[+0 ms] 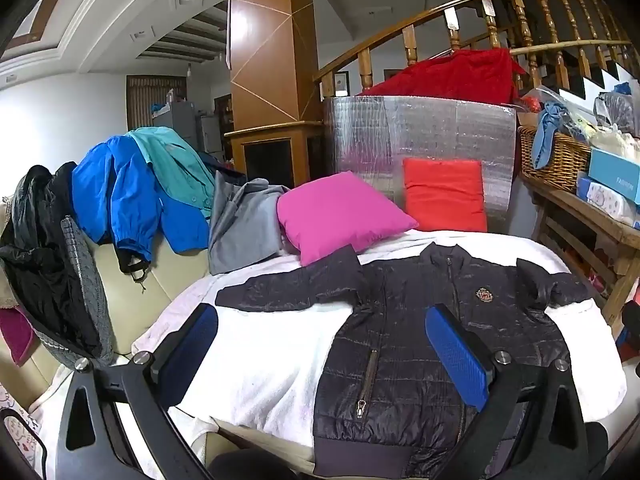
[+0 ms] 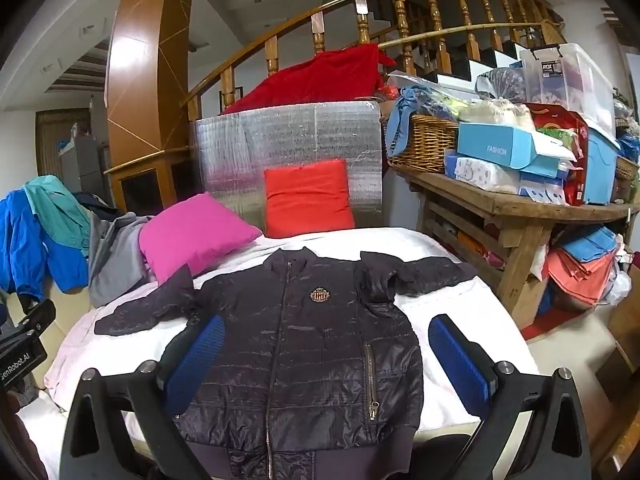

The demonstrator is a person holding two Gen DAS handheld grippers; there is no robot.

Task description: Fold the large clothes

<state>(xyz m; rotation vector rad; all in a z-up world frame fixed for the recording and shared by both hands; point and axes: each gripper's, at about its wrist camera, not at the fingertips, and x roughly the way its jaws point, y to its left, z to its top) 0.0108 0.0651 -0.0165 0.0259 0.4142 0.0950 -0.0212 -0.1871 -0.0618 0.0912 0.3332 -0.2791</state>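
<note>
Both sets of jaws were spread as wide as they go, nothing gripped in either one. The left gripper was hung over the white blanket and the jacket's side, its blue pads clear of the fabric. The right gripper was framed right over the jacket's lower half, also with nothing pinched.

The dark quilted jacket was laid flat, front up, zipped, on the blanket-covered bed, collar pointed away from the cameras. Both sleeves were stretched out sideways, one ending near the pink pillow. A small crest badge was seen on the chest, and zip pockets lower down.

Behind the pink pillow a red pillow was propped against a silver foil panel. Off to the left a grey garment, a blue jacket and a teal shirt were piled on a cream sofa. On the right a cluttered wooden worktop was loaded with a wicker basket and boxes, under a wooden stair railing.
</note>
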